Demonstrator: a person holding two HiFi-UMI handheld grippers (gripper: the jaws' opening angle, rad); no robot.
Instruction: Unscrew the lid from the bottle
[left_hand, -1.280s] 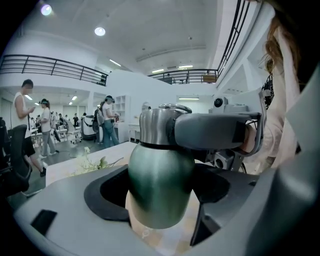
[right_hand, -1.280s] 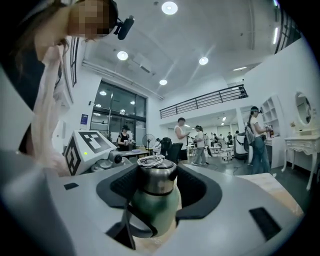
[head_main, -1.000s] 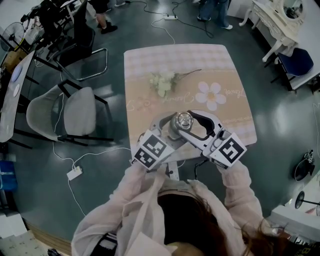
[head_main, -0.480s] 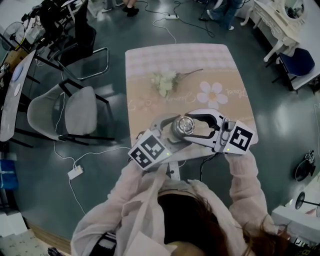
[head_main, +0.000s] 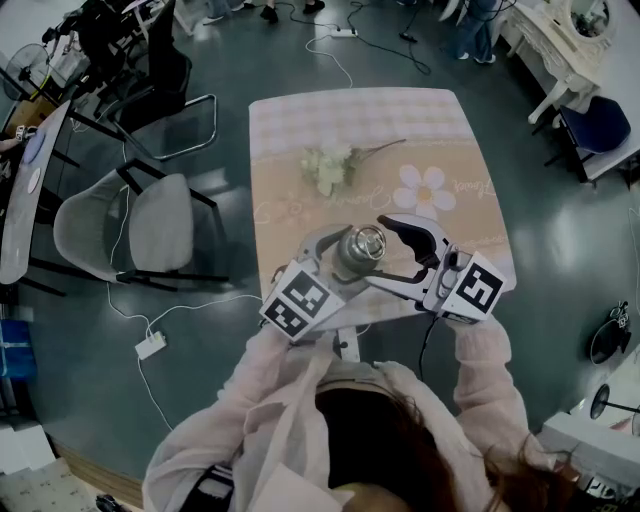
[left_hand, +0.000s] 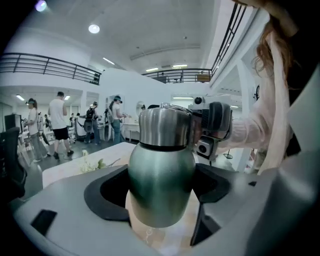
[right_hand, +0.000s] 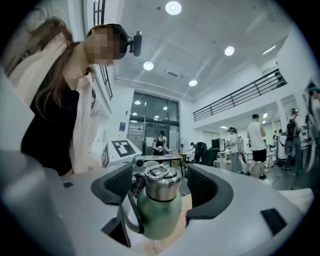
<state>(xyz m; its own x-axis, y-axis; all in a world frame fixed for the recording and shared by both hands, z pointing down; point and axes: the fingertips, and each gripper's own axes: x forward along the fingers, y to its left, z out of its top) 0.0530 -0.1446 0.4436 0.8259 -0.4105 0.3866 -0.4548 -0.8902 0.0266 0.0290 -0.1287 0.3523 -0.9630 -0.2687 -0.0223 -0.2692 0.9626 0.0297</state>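
Note:
A green steel bottle (head_main: 352, 262) with a silver lid (head_main: 369, 240) stands near the table's front edge. My left gripper (head_main: 340, 264) comes in from the lower left and is shut on the bottle's body (left_hand: 160, 185), one pad on each side. My right gripper (head_main: 381, 252) reaches in level from the right. Its jaws have just been opening. The lid (right_hand: 160, 182) sits between them with a gap on both sides, so neither pad touches it. In the right gripper view my right gripper (right_hand: 160, 189) frames the bottle (right_hand: 159, 215), and the left gripper's marker cube (right_hand: 122, 147) shows behind.
The table (head_main: 290, 130) has a pink floral cloth. A sprig of white flowers (head_main: 326, 166) lies on its far half, beside a printed daisy (head_main: 422, 190). A grey chair (head_main: 130, 225) stands to the left. Cables run over the floor, and people stand farther off.
The right gripper's jaws were closed round the lid and have spread apart off it. Its body swung a little to the right. The left gripper and bottle stayed put.

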